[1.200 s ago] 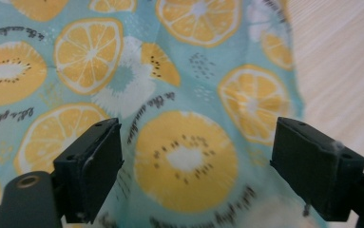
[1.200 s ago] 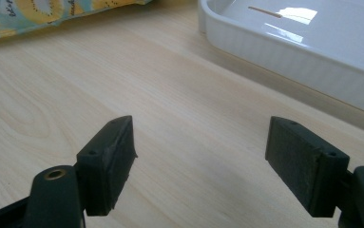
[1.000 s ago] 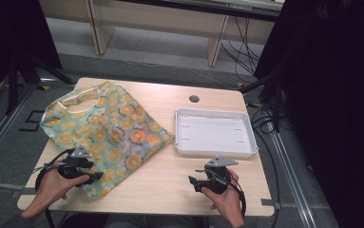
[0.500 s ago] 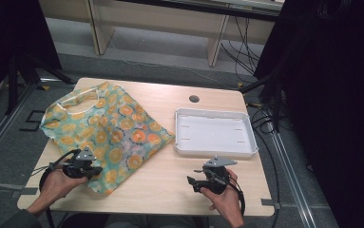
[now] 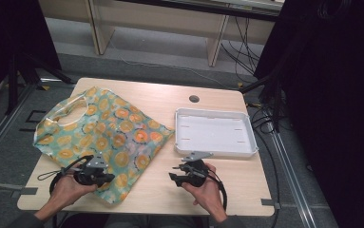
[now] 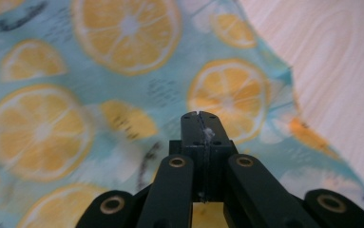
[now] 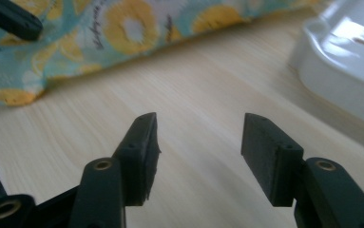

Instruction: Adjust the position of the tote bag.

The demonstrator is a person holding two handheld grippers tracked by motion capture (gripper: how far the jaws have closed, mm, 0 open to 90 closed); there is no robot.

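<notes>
A teal cloth bag [image 5: 108, 133] printed with orange slices lies flat on the left half of the wooden table [image 5: 160, 99], its cut-out handle at the far left. My left gripper [image 5: 109, 179] is over the bag's near edge, pointing right. In the left gripper view its jaws are shut [image 6: 199, 116] just above the fabric [image 6: 75, 95], with nothing seen between them. My right gripper [image 5: 172, 177] sits near the table's front edge, pointing left toward the bag. Its jaws stand open [image 7: 198, 137] over bare wood, with the bag [image 7: 99, 28] farther off.
An empty white tray [image 5: 213, 133] lies on the right half of the table, just beyond the right gripper, and its corner [image 7: 346, 71] appears in the right gripper view. A round cable hole [image 5: 194, 99] is near the table's far edge. Dark stands and cables surround the table.
The left gripper has slid to the right, farther over the bag's near edge. The right gripper has stayed almost where it was.
</notes>
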